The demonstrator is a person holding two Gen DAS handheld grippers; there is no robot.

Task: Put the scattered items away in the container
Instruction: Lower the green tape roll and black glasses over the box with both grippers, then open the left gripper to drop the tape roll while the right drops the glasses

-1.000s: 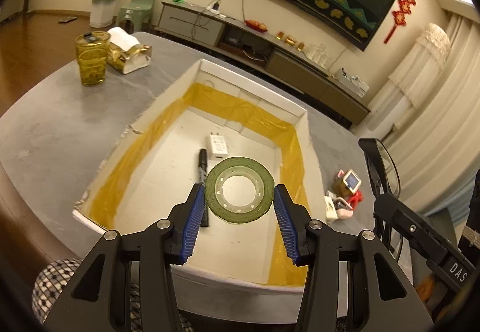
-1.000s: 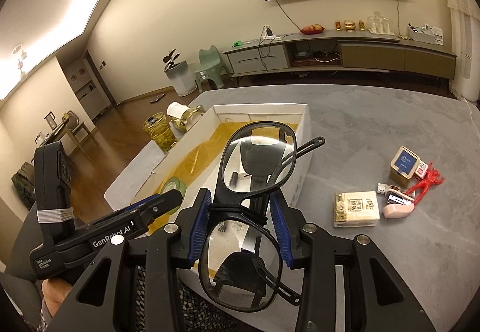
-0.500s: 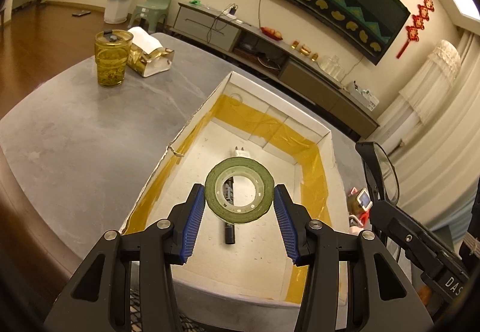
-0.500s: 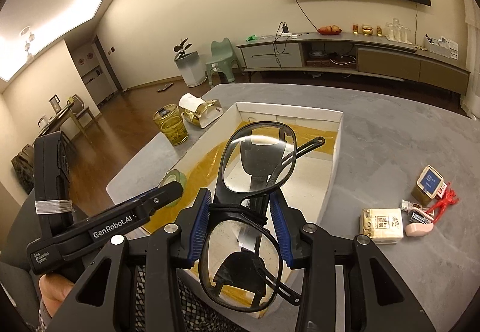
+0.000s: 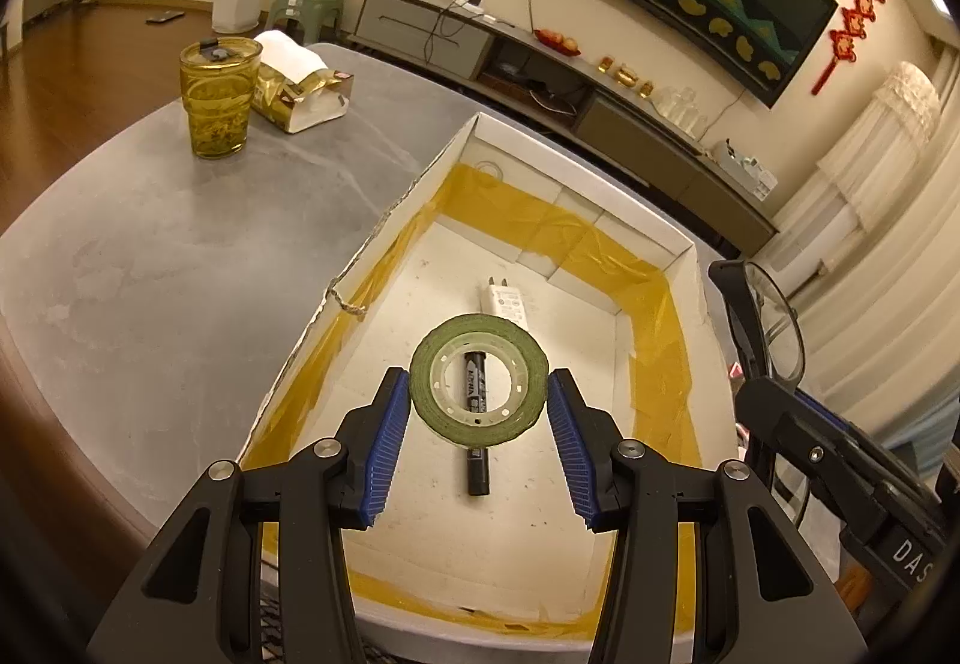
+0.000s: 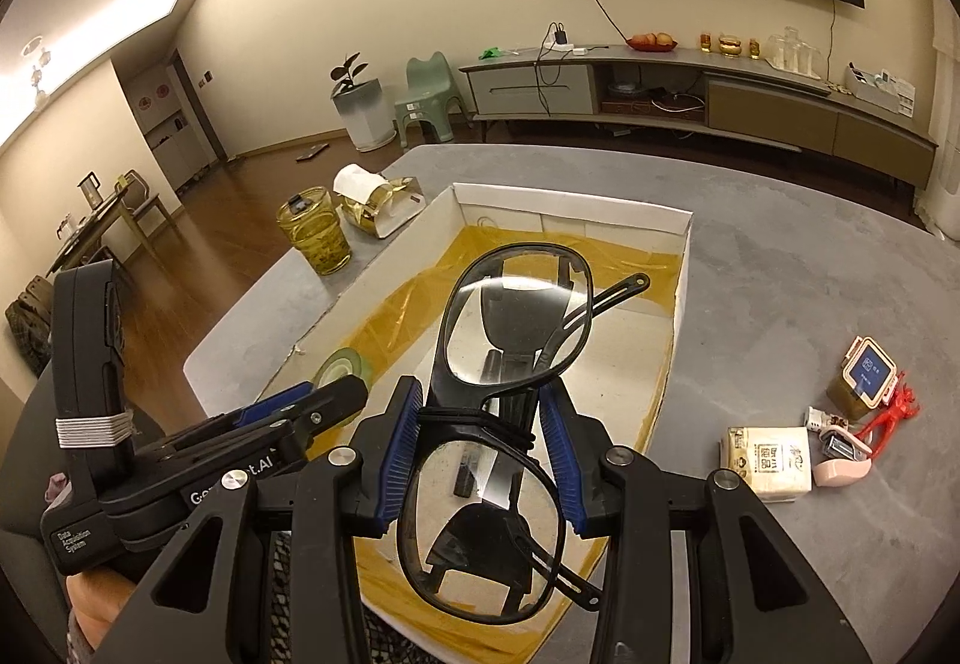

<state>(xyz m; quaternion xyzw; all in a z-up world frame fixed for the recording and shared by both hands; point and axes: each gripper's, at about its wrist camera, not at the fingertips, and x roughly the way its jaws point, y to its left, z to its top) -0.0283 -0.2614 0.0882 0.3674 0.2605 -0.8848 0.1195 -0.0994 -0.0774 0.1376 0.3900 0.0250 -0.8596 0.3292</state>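
Above the white box lined with yellow tape, the left gripper holds a green tape roll clamped between its blue pads, the roll facing the camera with its hole open to the view. Through that hole and below it a black marker lies on the box floor, and just beyond it rests a white charger. At the right edge of the left wrist view the right gripper shows partly; in its own view its pads are closed on a pair of black-framed glasses, gripped at the bridge so one lens stands above the pads and the other hangs below, over the near end of the box. On the grey desk to the right of the box lie a small packet, a pink item, a red item and a small tin, close together. Left of the box stand a yellow glass and a tissue pack.
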